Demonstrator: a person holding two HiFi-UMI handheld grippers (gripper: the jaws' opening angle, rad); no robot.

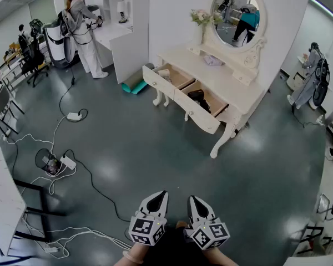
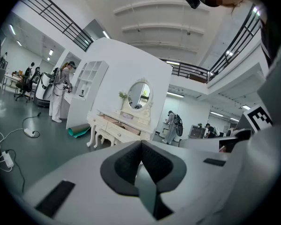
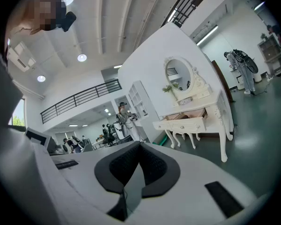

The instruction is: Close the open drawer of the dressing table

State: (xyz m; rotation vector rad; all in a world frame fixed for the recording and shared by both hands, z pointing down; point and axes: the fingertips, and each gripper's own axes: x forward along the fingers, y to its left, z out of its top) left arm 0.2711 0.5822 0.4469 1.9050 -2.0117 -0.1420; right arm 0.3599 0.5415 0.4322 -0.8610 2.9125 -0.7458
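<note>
Here, left gripper [image 1: 161, 195] and right gripper [image 1: 192, 200] jaws pressed together, open drawer [image 1: 198, 115] contents visible only overhead.

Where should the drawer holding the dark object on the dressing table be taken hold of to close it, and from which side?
Take the drawer by its front panel at mid-width, coming from the floor in front. It juts out square to the dressing table, so a centred push slides it straight in.

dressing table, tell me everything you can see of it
The dressing table is cream-white, apparently painted wood, on curved legs, standing on the grey floor against a white wall. A round mirror and a vase of flowers sit on top. Both drawers are pulled out; one holds a dark object.
</note>
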